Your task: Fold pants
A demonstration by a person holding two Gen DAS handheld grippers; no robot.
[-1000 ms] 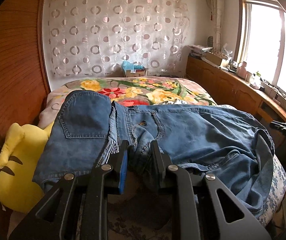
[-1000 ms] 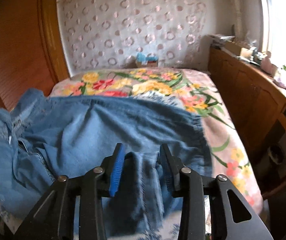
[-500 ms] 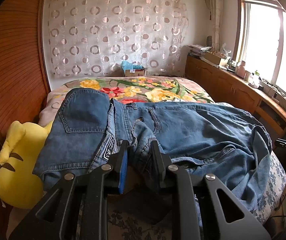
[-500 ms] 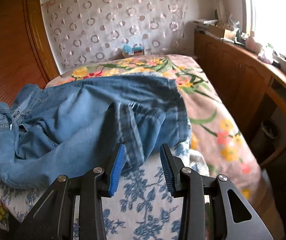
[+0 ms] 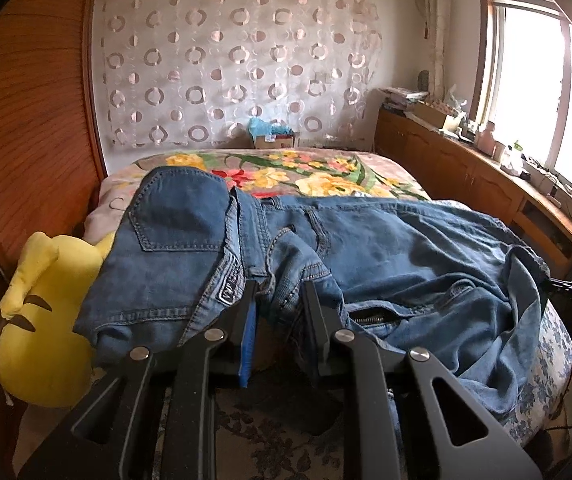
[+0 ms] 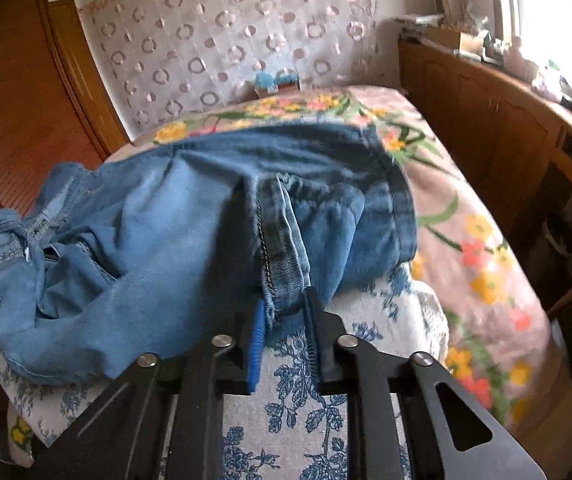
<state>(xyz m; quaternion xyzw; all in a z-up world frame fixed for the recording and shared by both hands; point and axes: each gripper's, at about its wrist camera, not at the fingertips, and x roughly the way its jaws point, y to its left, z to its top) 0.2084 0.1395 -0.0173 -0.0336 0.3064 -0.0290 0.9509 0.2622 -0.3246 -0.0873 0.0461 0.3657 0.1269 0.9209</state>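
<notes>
On bed point(image 5: 542, 364) | both claws grip jeans point(image 5: 386, 248) – left claw point(image 5: 277, 308) waistband, right claw point(image 6: 283, 308) hem | yellow plush point(image 5: 41, 320) beside

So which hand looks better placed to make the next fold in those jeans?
Probably the right gripper: it pinches a leg hem of the jeans, free to carry over. The left gripper grips the bunched waist, a likely anchor.

Bed point(image 5: 550, 344) carries the jeans point(image 5: 398, 256) sprawled across its near end, floral blanket point(image 5: 326, 172) behind them, yellow plush point(image 5: 41, 320) beside the jeans' waist.
</notes>
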